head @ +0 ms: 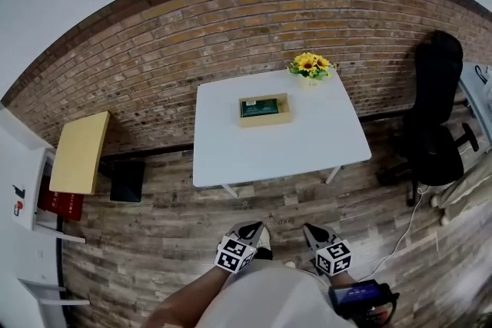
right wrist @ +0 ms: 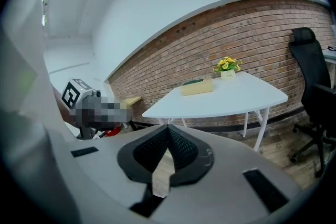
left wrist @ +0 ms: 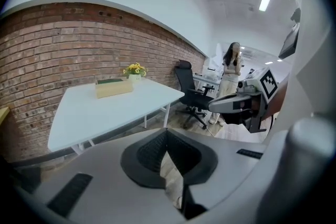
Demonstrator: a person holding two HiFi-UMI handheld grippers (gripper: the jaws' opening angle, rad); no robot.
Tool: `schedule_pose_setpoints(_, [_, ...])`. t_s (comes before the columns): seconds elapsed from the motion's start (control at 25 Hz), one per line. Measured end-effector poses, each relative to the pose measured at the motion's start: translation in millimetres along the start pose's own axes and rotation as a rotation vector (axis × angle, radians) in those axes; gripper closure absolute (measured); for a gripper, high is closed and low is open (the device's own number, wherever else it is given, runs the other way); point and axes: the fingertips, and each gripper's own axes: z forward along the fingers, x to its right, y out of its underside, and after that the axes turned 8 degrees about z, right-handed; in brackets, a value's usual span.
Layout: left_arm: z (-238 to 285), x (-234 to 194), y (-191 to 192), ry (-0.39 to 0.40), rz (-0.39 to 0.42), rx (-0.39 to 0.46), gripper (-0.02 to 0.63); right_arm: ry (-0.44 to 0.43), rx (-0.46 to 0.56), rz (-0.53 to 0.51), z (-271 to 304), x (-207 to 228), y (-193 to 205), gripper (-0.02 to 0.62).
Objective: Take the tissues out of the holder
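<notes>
Red-brown brick wall (head: 231, 34) at the back, grey-brown wood-plank floor (head: 154, 242) in front of it. A white rectangular table (head: 307, 142) stands against the wall, with a black swivel office chair (head: 434, 119) off to its right, well apart from it. On the far half of the tabletop sits the pale wooden box-shaped tissue holder (head: 265, 119), upright and untouched. The dark green pack of tissues (head: 260, 107) lies inside it, level with the rim as far as the head view shows. A small pot of yellow flowers (head: 310, 65) stands near the holder, towards the wall. Progress: nothing is done yet. The tissues are all in the holder, and the person stands on the floor short of the table's near edge. The reach, the grasp and the lift out all remain. The left gripper (head: 250, 226) and the right gripper (head: 311, 230) are held side by side low in front of the body, both pointing towards the table and well apart from the holder. In each gripper view the two black ribbed jaws meet at the tips. Both claws are closed tight, with nothing between them and nothing touched. Judgement: both must open before any grasp on the pack.
</notes>
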Motion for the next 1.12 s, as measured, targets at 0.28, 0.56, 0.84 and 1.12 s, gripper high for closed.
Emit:
schedule_pose_setpoints(0.28, [28.6,-54.6,-27.1,0.018,0.004,0.023,0.598,0.031,0.015,-0.021,43.2,17.3,-47.0,0.591])
schedule_pose_setpoints(0.56, [41.0,-103.1,-41.2,0.030,0.006,0.042,0.598,0.053,0.010,-0.037,86.0,22.3,-77.9,0.591])
schedule_pose_setpoints(0.84, [36.5,-161.7,-35.3,0.007,-0.008,0.037,0.598,0.047,0.028,-0.065,137.1,12.8,-111.2,0.591])
schedule_pose_setpoints(1.12, [33.4,-200.9,-32.3,-0.029,-0.026,0.036,0.598,0.047,0.018,-0.078,169.9,16.1,-131.3,0.591])
